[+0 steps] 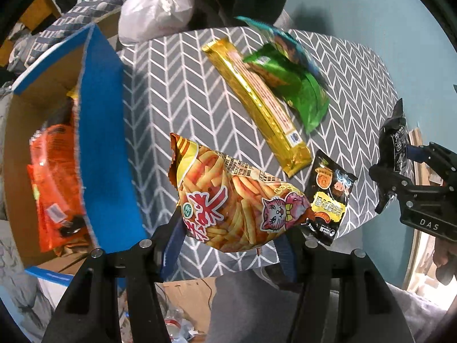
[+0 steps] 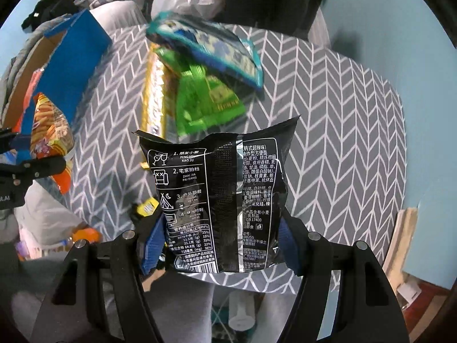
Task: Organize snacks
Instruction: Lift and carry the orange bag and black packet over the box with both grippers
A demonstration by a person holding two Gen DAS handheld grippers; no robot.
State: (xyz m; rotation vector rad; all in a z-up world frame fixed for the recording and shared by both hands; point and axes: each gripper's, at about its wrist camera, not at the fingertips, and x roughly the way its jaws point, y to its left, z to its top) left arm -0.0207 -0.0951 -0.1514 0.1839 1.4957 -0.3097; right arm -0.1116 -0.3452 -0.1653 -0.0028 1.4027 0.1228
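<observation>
The yellow crinkled bag of fries-shaped snacks with a cat print (image 1: 237,200) hangs clamped in the left gripper (image 1: 231,240), just right of the blue-walled cardboard box (image 1: 100,143), probably bound for it. The right gripper (image 2: 224,245) pinches a glossy black noodle-snack packet (image 2: 220,200) (back label facing the camera) above the grey herringbone-cloth table (image 2: 328,143); a gold bar wrapper (image 1: 257,103) and a green pouch (image 1: 297,85) lie farther off.

Left of grey chevron-patterned tablecloth (image 1: 182,91): blue-sided open cardboard box (image 1: 100,131), orange snack packets (image 1: 54,183) inside. On cloth: long gold foil pack (image 1: 257,105) beside green crinkled bag (image 1: 302,85); teal bag (image 2: 211,48) overlapping green one.
</observation>
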